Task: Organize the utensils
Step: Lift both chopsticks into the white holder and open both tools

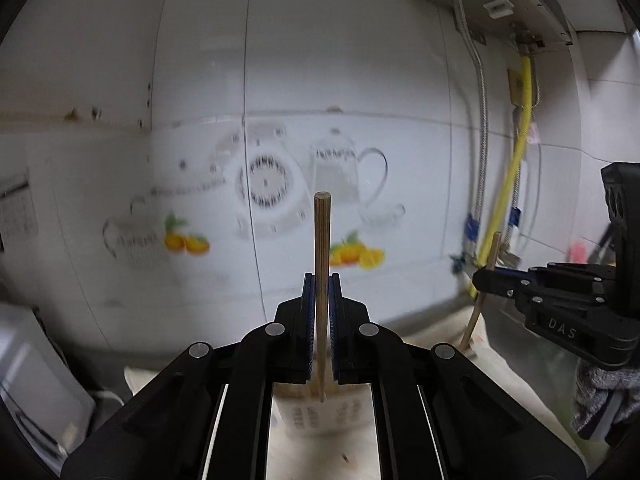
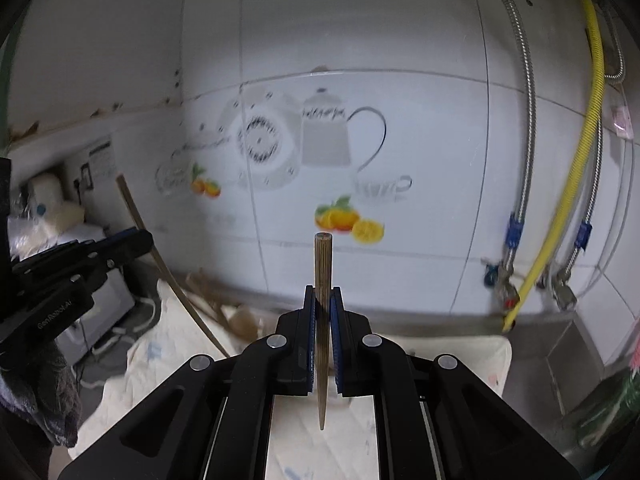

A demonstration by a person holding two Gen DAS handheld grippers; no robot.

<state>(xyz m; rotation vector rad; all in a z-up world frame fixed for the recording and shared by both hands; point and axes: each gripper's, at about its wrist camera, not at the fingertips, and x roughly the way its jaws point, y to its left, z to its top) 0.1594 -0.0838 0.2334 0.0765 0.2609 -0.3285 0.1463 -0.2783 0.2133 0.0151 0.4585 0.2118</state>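
In the left wrist view my left gripper (image 1: 322,280) is shut on a wooden chopstick (image 1: 322,240) that stands upright between the blue pads, thick end up. At that view's right edge is my right gripper (image 1: 479,276), clamped on a second chopstick (image 1: 491,256). The right wrist view shows the right gripper (image 2: 322,292) shut on its chopstick (image 2: 322,264), also upright with the point down. The left gripper (image 2: 145,240) is at the left there, and its chopstick (image 2: 172,276) slants down to the right. Both are held above a pale cloth (image 2: 160,352).
A light wooden box (image 1: 320,416) with print sits under the left gripper. More wooden utensils (image 2: 216,300) lie on the cloth by the tiled wall. A yellow hose (image 2: 576,184) and metal hoses (image 2: 528,120) hang at the right above a steel sink (image 2: 560,344). An appliance (image 1: 36,380) stands at the left.
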